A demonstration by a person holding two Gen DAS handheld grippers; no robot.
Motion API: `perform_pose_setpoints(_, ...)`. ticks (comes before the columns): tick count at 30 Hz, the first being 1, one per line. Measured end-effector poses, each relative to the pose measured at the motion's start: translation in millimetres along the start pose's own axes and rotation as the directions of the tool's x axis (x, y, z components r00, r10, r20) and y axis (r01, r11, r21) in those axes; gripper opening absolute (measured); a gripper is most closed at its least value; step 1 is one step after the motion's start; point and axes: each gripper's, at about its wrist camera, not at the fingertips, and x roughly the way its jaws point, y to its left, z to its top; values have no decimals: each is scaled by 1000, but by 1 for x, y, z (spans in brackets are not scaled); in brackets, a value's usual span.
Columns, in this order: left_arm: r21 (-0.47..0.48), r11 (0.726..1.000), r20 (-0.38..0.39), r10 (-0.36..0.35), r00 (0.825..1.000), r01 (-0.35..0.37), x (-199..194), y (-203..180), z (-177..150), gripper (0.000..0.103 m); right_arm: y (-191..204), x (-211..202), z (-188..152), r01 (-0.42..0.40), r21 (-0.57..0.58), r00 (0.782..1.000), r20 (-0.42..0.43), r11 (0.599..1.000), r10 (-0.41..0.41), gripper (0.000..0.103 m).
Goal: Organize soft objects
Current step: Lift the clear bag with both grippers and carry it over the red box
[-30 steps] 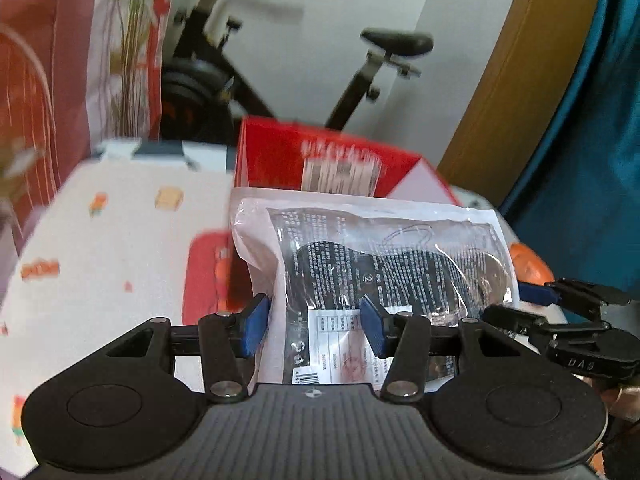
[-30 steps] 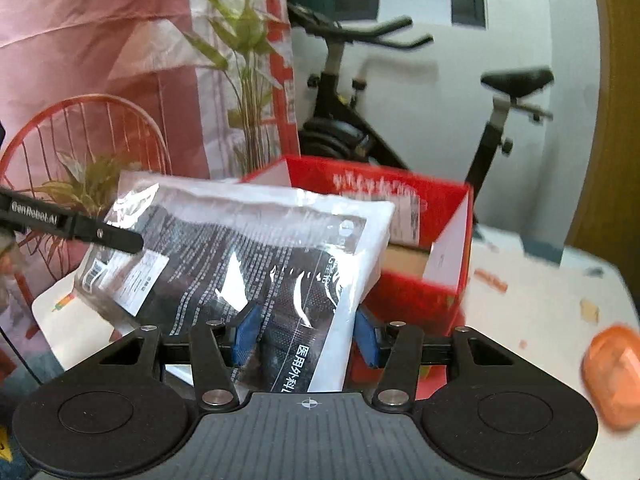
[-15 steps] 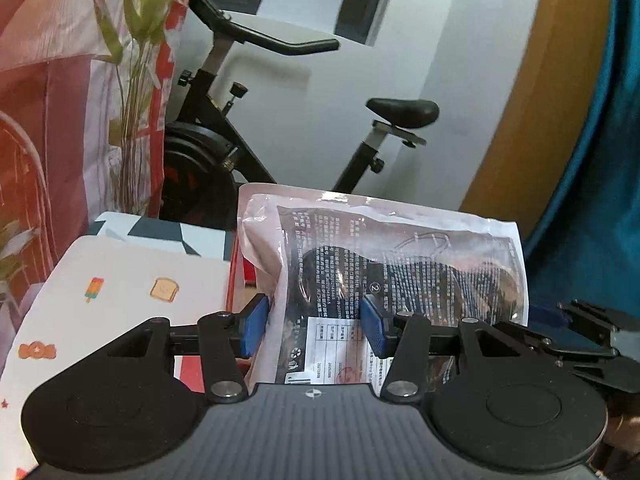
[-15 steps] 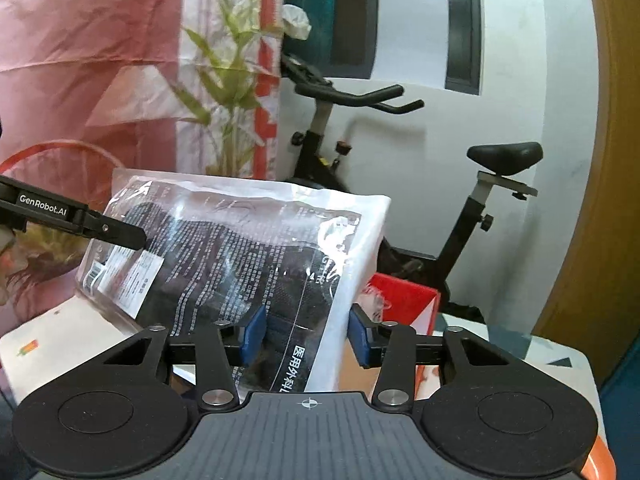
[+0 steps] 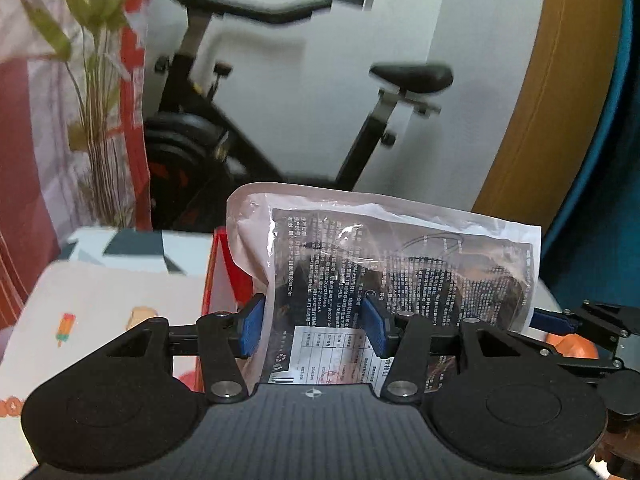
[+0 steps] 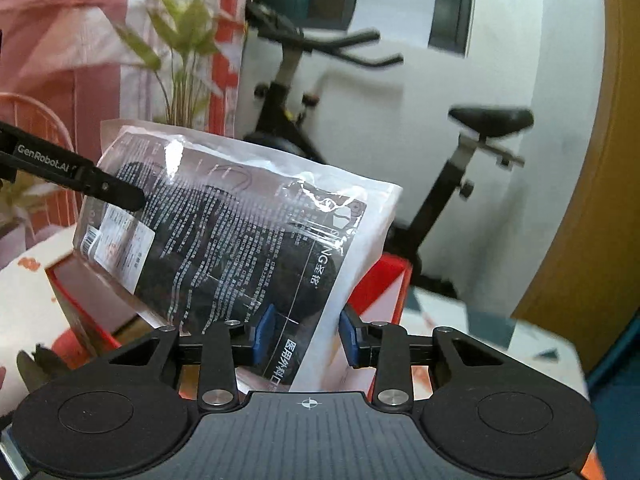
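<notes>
A clear plastic packet of black masks (image 5: 400, 264) hangs in the air between both grippers, above an open red box (image 5: 218, 268). My left gripper (image 5: 313, 330) is shut on the packet's labelled end. My right gripper (image 6: 306, 336) has the other lower corner of the packet (image 6: 240, 240) between its blue pads, and its jaws are closing on it. In the left wrist view, the right gripper's fingers (image 5: 554, 320) touch the packet's right edge. One left finger (image 6: 100, 188) crosses the packet's upper left corner in the right wrist view. The packet hides most of the red box (image 6: 384, 284).
The box stands on a table with a printed white cloth (image 5: 100, 300). An orange object (image 5: 576, 346) lies at the right. Behind the table are an exercise bike (image 6: 460, 200), a green plant (image 6: 180, 60) and a pink-red drape (image 5: 24, 160).
Both grippers carried the packet forward until it hangs over the red box, which it now mostly covers. The right gripper's pads came closer together. The left gripper's spacing stayed the same.
</notes>
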Motion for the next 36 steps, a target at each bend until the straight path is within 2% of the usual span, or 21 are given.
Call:
perform_pose_setpoints(4,-10,1000,-58,-7,998,6,19,8,-7,47,-7,20,-12,-8,44,998,-56,999,10,31)
perform_pose_setpoints(8,-16,999,-108,26,994,-28,34,13,-7,47,-11,37,-15,-23,74,994,-106,997,31,28)
perform_pose_setpoints(13,29,998,-158,64,985,-60,45,9,-9,47,-13,52,-18,-42,74,982,-180,996,55,28)
perform_pose_setpoints(18,79,993,-195,104,975,-90,54,8,-11,48,-15,58,-12,-54,80,976,-207,995,70,29)
perform_pose_setpoints(27,50,994,-184,102,978,-94,53,24,-5,46,-29,60,-2,-59,75,972,-222,995,75,32)
perform_pose_setpoints(28,46,995,-183,97,978,-90,53,24,-5,43,-30,61,0,-63,75,972,-223,995,79,30)
perform_pose_setpoints(29,38,996,-185,87,979,-81,55,24,-5,35,-31,63,1,-77,81,970,-225,994,94,26)
perform_pose_setpoints(30,30,997,-189,77,979,-73,58,22,-5,31,-32,65,3,-96,95,966,-232,991,116,23)
perform_pose_setpoints(32,19,998,-208,57,976,-54,63,19,-6,24,-33,73,6,-136,138,952,-256,981,168,6)
perform_pose_setpoints(36,-24,1000,-290,-24,957,18,80,16,-9,22,-26,94,11,-214,208,898,-342,954,276,5)
